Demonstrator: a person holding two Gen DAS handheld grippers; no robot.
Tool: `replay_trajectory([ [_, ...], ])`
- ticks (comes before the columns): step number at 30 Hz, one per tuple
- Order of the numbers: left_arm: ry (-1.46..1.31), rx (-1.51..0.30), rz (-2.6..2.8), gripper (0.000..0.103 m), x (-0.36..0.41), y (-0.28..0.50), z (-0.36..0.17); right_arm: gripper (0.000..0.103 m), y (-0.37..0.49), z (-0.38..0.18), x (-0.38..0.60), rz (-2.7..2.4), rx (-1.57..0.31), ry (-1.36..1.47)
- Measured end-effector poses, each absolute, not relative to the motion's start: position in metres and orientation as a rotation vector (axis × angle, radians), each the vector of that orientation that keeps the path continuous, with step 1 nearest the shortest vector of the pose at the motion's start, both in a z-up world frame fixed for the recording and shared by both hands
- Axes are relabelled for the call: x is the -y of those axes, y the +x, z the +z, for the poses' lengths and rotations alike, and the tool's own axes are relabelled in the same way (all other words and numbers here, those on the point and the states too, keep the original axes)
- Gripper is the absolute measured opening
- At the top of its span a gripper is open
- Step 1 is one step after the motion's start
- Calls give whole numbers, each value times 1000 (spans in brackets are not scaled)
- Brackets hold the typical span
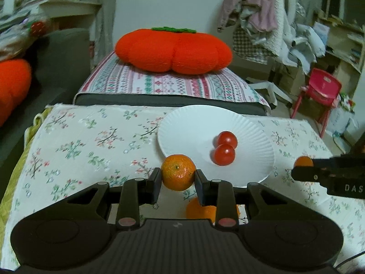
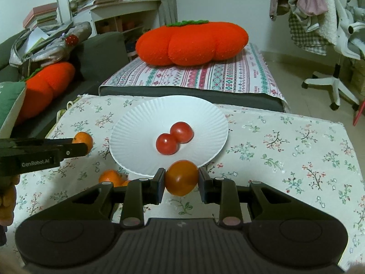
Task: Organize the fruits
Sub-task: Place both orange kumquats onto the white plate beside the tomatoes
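On the flowered tablecloth (image 2: 285, 141) sits a white paper plate (image 2: 136, 123) with 2 red tomatoes (image 2: 174, 138) touching each other near its middle. At the plate's near edge, the left gripper (image 1: 178, 178) is clamped on a mandarin (image 1: 178, 175), and the right gripper (image 2: 181, 179) grips an orange-red tomato (image 2: 181, 177). Another mandarin (image 2: 110, 177) lies on the cloth left of the plate, near side. Beyond, on the far bench, rests a big orange pumpkin cushion (image 2: 191, 43).

Plate (image 2: 136, 123): white ribbed paper, matt.
Tomatoes (image 2: 174, 138): smooth, glossy skin.
Mandarin (image 1: 178, 175): dimpled, faintly shiny peel.
Worktop (image 2: 285, 141): floral cloth cover.
Pumpkin cushion (image 1: 173, 50): fuzzy plush.
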State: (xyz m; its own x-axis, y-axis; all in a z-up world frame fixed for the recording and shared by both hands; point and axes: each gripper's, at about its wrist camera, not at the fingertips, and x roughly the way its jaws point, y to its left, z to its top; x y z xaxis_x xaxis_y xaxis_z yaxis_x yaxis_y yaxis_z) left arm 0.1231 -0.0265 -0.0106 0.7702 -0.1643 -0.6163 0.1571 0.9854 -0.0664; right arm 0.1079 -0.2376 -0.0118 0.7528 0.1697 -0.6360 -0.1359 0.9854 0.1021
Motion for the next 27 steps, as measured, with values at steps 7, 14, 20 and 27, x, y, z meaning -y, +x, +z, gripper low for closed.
replay_trajectory([
  [7, 47, -659, -221, 8, 43, 137, -22, 27, 118, -18, 227, 183, -704, 0],
  [14, 73, -633, -238, 8, 51, 146, -24, 27, 128, -21, 220, 187, -698, -36],
  [20, 96, -640, -235, 9, 54, 150, -30, 27, 136, -25, 218, 181, -697, -32],
  [27, 98, -638, -235, 9, 55, 151, -32, 27, 140, -30, 210, 184, -703, -59],
])
